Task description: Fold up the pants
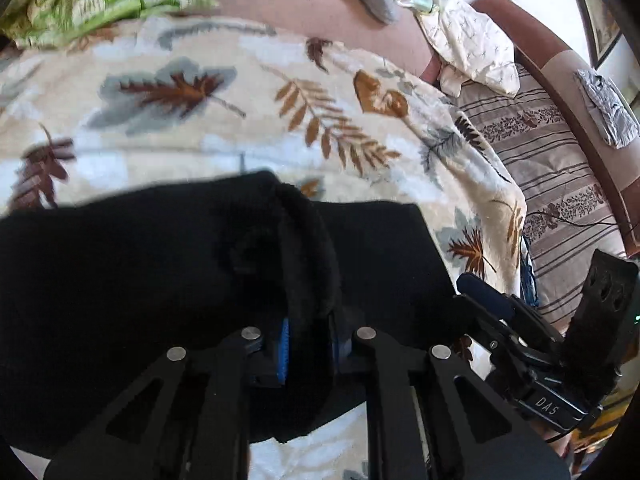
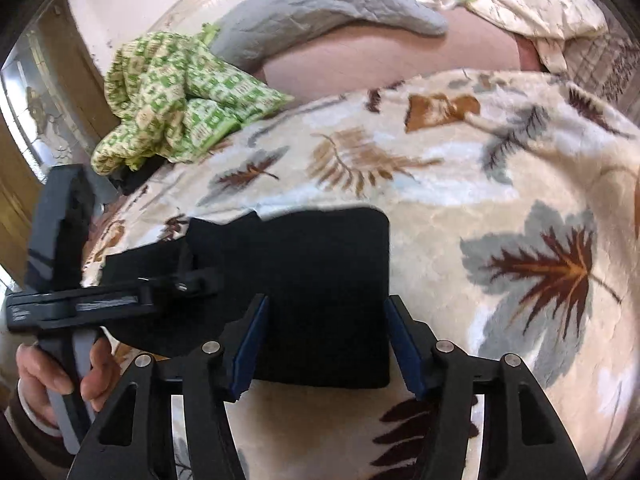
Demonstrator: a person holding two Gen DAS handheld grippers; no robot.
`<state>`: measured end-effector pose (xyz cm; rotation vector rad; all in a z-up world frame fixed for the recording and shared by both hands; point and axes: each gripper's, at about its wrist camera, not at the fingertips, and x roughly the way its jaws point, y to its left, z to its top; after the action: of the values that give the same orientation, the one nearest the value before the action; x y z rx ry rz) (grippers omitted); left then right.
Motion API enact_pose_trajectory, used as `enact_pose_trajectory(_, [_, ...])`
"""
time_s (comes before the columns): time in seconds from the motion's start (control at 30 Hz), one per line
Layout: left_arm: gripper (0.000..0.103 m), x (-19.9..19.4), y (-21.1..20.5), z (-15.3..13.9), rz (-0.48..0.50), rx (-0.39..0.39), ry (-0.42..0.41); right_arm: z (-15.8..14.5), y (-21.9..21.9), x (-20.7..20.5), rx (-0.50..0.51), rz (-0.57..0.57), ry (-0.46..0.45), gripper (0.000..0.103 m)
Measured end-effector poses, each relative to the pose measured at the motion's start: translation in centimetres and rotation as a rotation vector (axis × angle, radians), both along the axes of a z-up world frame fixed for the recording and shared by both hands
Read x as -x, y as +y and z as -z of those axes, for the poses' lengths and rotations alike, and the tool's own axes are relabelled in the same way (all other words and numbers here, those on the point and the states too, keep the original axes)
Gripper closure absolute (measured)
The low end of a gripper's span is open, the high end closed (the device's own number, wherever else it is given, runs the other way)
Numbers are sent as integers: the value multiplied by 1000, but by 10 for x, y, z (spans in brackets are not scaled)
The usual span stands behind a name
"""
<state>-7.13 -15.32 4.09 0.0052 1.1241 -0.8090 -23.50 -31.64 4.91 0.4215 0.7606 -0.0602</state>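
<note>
The black pants (image 1: pixel 120 280) lie folded on a leaf-patterned blanket (image 1: pixel 240 80). My left gripper (image 1: pixel 308 344) is shut on a bunched ridge of the black fabric, which rises between its blue pads (image 1: pixel 284 344). In the right wrist view the pants (image 2: pixel 320 272) show as a flat black rectangle. My right gripper (image 2: pixel 324 344) stands open over their near edge. Its blue pads (image 2: pixel 250 344) sit on either side of the cloth and do not pinch it. A hand (image 2: pixel 60 372) holds the left gripper at the pants' left end.
A crumpled green patterned cloth (image 2: pixel 168 100) and a grey pillow (image 2: pixel 320 0) lie at the blanket's far side. A cream cloth (image 1: pixel 472 48) rests on the striped mattress (image 1: pixel 552 168), against a brown frame (image 1: pixel 560 80). The blanket (image 2: pixel 480 160) spreads to the right of the pants.
</note>
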Motion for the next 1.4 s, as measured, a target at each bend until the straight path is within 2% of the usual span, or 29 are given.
enact_pose_trajectory(0.03, [92,1,1,-5,4,-4,-24,-5,2,-2,13,-17,-14,53])
enact_pose_trajectory(0.1, [92,1,6,-13,4,-13,-52,-12,8,-10,30,-51,-25,66])
enact_pose_trajectory(0.17, [91,-1,11,-10,-8,-31,-47,-12,14,-19,38,-73,-28,68])
enact_pose_trajectory(0.2, [90,-2,13,-6,-15,-44,-44,-10,17,-25,39,-79,-24,68])
enact_pose_trajectory(0.27, [75,-3,16,4,-47,-80,-41,3,22,-38,27,-97,6,68])
enact_pose_trajectory(0.37, [71,-4,30,6,-93,-63,-22,23,29,-52,33,-115,59,68])
enact_pose_trajectory(0.47, [63,-1,44,-8,-131,-74,-73,16,31,-48,45,-125,47,66])
enact_pose_trajectory(0.6, [62,3,51,-31,-147,-37,-118,4,27,-39,49,-105,26,66])
enact_pose_trajectory(0.67, [49,4,48,-37,-154,-24,-134,-1,23,-34,47,-83,14,66])
enact_pose_trajectory(0.7, [46,4,46,-38,-161,-24,-144,-2,22,-33,46,-74,12,66])
enact_pose_trajectory(1.0, [46,-8,26,-3,-252,-159,-168,2,22,-42,49,-83,32,66])
enact_pose_trajectory(1.1, [45,-13,31,7,-269,-155,-146,12,26,-50,38,-99,44,66])
enact_pose_trajectory(1.23, [42,-12,32,12,-272,-156,-159,24,31,-59,30,-108,47,66])
enact_pose_trajectory(1.4, [42,-11,33,10,-279,-142,-157,14,29,-55,23,-108,50,66])
